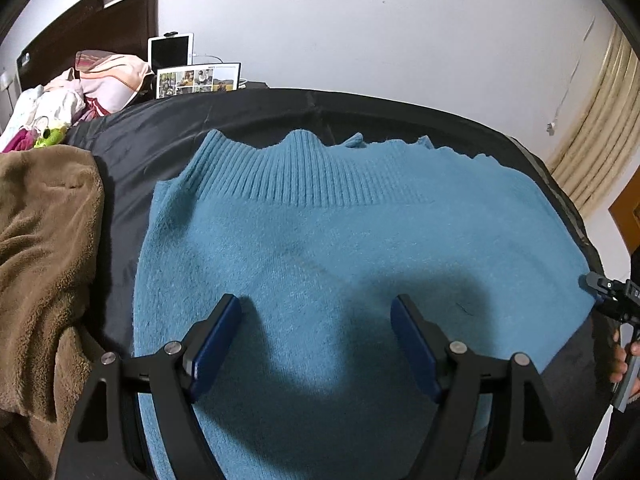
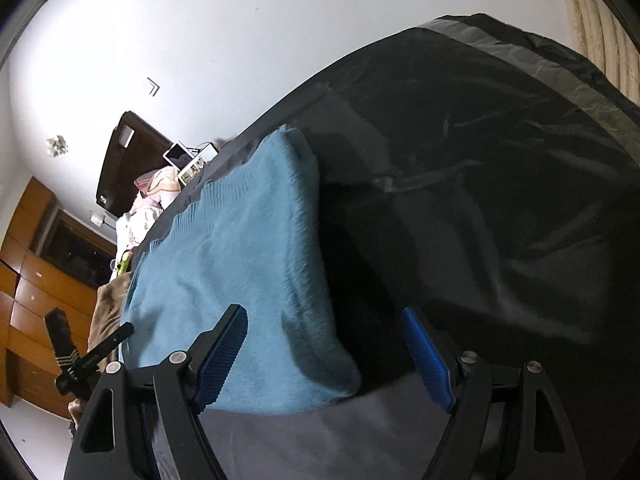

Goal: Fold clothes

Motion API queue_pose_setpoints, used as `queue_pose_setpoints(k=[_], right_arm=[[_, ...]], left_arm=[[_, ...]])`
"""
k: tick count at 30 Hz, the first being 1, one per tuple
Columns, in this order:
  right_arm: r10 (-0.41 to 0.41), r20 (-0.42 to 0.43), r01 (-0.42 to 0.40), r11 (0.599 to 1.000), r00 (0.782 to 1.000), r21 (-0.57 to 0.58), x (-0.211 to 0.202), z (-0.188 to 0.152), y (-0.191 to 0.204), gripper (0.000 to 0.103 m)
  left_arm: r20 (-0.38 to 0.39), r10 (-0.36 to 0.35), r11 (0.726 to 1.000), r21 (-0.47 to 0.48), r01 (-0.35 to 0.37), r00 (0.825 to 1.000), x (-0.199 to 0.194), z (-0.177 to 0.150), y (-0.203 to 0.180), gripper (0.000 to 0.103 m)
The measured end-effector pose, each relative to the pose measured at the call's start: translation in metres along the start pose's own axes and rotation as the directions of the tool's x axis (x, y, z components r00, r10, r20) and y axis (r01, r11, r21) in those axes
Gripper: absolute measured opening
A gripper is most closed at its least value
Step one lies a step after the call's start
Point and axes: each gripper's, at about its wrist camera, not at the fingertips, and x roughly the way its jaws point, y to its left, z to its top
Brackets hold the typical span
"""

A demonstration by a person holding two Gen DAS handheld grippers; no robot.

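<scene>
A blue knit sweater (image 1: pixel 340 240) lies flat on a black sheet (image 1: pixel 160 136), its ribbed hem toward the far side. My left gripper (image 1: pixel 316 312) is open and empty, hovering just above the sweater's near part. My right gripper (image 2: pixel 324 324) is open and empty over the sweater's right edge (image 2: pixel 240 260), one finger over the sweater, the other over the black sheet (image 2: pixel 480 200). The right gripper also shows at the far right of the left wrist view (image 1: pixel 608 296).
A brown fleece blanket (image 1: pixel 44 260) is heaped at the left of the sheet. Pillows and clothes (image 1: pixel 80 88) pile at the far left by a dark headboard, with a tablet (image 1: pixel 170 50) and a photo frame (image 1: pixel 198 80). A curtain (image 1: pixel 600 120) hangs at the right.
</scene>
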Motion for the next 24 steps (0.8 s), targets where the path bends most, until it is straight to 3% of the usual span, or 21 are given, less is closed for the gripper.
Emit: queue_pose_setpoints(k=[6, 9, 13, 17, 24], right_arm=[[0.052, -0.025, -0.052, 0.999, 0.998, 0.001, 0.014, -0.006, 0.021, 0.081], [0.038, -0.014, -0.038, 0.999, 0.999, -0.004, 0.019, -0.005, 0.03, 0.084], [0.127, -0.01, -0.125, 0.989, 0.992, 0.079, 0.029, 0.0, 0.026, 0.084], [0.162, 0.01, -0.162, 0.978, 0.987, 0.134, 0.038, 0.004, 0.029, 0.085], [0.138, 0.014, -0.139, 0.986, 0.99, 0.088, 0.041, 0.001, 0.041, 0.084]], left_arm=[[0.006, -0.017, 1.0, 0.008, 0.017, 1.0, 0.001, -0.002, 0.003, 0.083], [0.01, -0.029, 1.0, 0.006, 0.029, 1.0, 0.001, -0.003, 0.005, 0.083], [0.015, -0.035, 0.999, 0.015, 0.034, 0.999, 0.002, -0.004, 0.005, 0.086], [0.02, -0.02, 0.999, 0.046, 0.019, 1.0, 0.003, -0.007, 0.001, 0.087], [0.026, -0.033, 0.998, 0.058, 0.032, 0.999, 0.004, -0.008, 0.0, 0.092]])
